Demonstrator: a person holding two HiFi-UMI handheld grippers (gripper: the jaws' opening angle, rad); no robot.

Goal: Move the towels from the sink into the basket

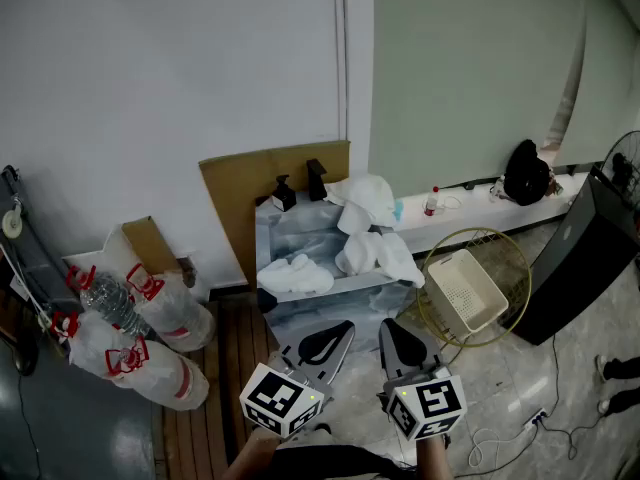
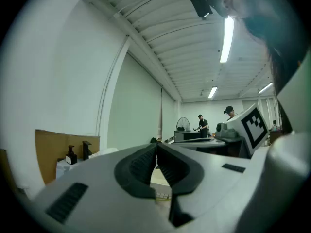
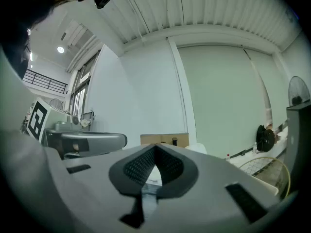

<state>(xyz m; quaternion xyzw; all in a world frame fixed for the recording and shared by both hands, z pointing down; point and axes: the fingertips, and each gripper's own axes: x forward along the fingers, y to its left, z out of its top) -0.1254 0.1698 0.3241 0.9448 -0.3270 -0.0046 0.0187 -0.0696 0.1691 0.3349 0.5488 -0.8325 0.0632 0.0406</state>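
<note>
Hidden: towels (image 1: 378, 253) covering part of the sink (image 1: 300, 230).
Towels: lying white, crumpled.
Jaws: left gripper (image 1: 344, 326) and right gripper (image 1: 391, 328) sitting closed, empty.

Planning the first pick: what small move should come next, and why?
Probably open the right gripper and reach for the right-hand towel in the sink: its jaws are together on nothing, and the basket holds no towel.

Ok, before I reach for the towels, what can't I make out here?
- Towel count: head view, the towels pile up and overlap in the sink.
- Inside of the basket: head view, too small.
- Sink in the gripper views: left claw and right claw, both shut, block most of it.
</note>
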